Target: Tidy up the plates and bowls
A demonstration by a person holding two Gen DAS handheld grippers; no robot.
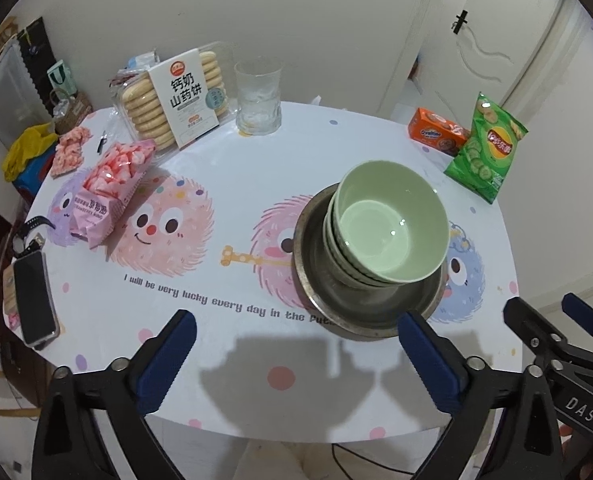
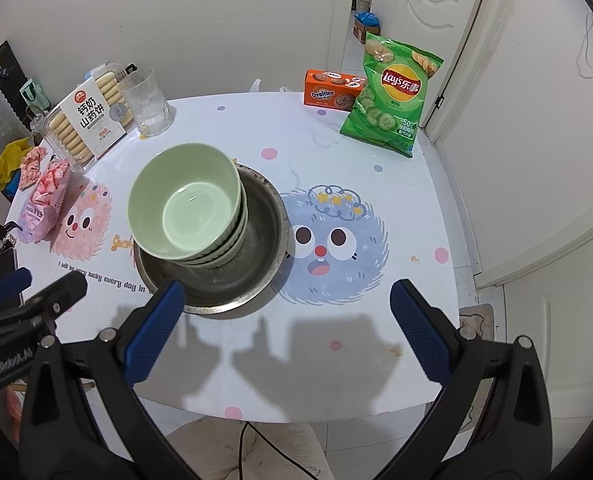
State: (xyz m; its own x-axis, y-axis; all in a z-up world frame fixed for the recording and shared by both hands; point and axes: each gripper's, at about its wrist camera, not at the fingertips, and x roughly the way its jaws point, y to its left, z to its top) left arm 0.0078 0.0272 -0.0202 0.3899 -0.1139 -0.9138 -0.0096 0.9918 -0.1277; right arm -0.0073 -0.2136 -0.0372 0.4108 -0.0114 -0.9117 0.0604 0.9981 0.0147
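A stack of pale green bowls [image 1: 392, 224] [image 2: 184, 204] sits nested inside a round metal plate [image 1: 324, 300] [image 2: 260, 240] on the cartoon-print table [image 1: 232, 216] [image 2: 336, 168]. My left gripper [image 1: 296, 334] hovers over the near table edge, open and empty, its right finger level with the plate's near rim. Over the table to the right of the plate my right gripper [image 2: 288, 304] is held open, nothing between its blue pads, its left finger just in front of the plate's rim. Each gripper shows at the edge of the other's view.
Along the far side stand a biscuit box [image 1: 176, 100] [image 2: 84, 116], a glass tumbler [image 1: 258, 98] [image 2: 146, 102], an orange Ovaltine box [image 1: 436, 130] [image 2: 332, 90] and a green chip bag [image 1: 488, 148] [image 2: 392, 92]. Pink snack bags [image 1: 108, 188] [image 2: 44, 200] and a phone [image 1: 34, 296] lie at the left.
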